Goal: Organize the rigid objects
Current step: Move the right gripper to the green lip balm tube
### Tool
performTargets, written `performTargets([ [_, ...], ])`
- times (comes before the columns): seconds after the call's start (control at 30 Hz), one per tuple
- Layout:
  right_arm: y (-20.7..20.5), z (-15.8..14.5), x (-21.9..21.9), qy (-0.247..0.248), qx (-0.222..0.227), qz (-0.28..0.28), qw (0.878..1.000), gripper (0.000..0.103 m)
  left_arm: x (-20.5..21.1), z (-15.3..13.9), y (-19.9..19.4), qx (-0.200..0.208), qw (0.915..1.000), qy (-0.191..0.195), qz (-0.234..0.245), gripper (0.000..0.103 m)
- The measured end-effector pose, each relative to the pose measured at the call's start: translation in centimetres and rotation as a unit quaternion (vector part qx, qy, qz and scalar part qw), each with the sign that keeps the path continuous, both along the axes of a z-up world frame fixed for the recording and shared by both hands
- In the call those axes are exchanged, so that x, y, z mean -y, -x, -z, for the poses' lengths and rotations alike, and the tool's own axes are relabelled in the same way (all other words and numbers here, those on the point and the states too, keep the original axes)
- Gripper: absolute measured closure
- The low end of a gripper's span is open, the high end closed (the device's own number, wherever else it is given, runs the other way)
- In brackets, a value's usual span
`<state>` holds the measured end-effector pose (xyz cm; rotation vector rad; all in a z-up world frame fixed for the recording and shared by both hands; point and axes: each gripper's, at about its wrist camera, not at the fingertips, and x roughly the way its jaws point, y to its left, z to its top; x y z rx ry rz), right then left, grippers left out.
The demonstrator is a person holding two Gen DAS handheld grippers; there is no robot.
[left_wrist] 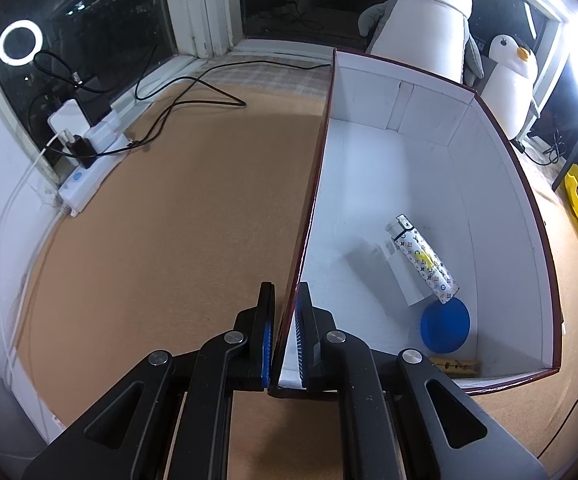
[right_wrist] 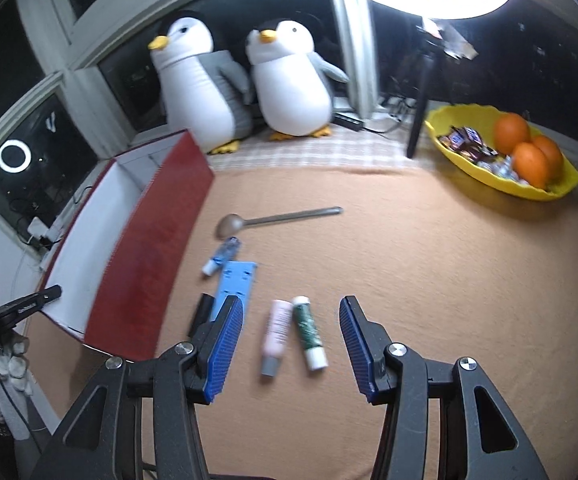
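Note:
My left gripper [left_wrist: 285,312] is shut on the near-left wall of the red box [left_wrist: 313,184], white inside. In the box lie a patterned white tube [left_wrist: 425,258], a blue round lid [left_wrist: 445,325] and a wooden clothespin [left_wrist: 455,366]. My right gripper [right_wrist: 291,340] is open above the tan table, with a pink tube [right_wrist: 276,334] and a green tube [right_wrist: 308,330] between its fingers. Further off lie a blue flat plate [right_wrist: 235,284], a black marker [right_wrist: 200,312], a small blue-white tube [right_wrist: 221,258] and a metal spoon [right_wrist: 273,220]. The red box [right_wrist: 149,248] stands to the left.
Two plush penguins [right_wrist: 245,80] stand at the back by the window. A yellow bowl [right_wrist: 545,190] with oranges and sweets sits at the right. A ring light stand [right_wrist: 419,112] stands beside it. A power strip [left_wrist: 85,176] and cables lie at the left edge.

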<state>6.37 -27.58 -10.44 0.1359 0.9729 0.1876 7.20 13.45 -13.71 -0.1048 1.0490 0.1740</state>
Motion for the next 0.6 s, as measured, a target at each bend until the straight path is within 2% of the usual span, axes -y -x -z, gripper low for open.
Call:
performTargets([
  [0.23, -0.2, 2.3, 2.1, 0.009, -0.029, 0.015, 0.999, 0.057, 0.2, 0.0, -0.3, -0.006, 1.0000, -0.007, 0.003, 0.095],
  [0.5, -1.1, 5.0, 0.6, 0.018, -0.061, -0.011, 0.998, 0.057, 0.2, 0.2, -0.5, -0.012, 0.9999, -0.011, 0.003, 0.095],
  [0.6, -1.6, 5.8, 0.0, 0.022, -0.070, -0.020, 0.997, 0.061, 0.3, 0.2, -0.7, -0.014, 0.9998, -0.012, 0.003, 0.095],
])
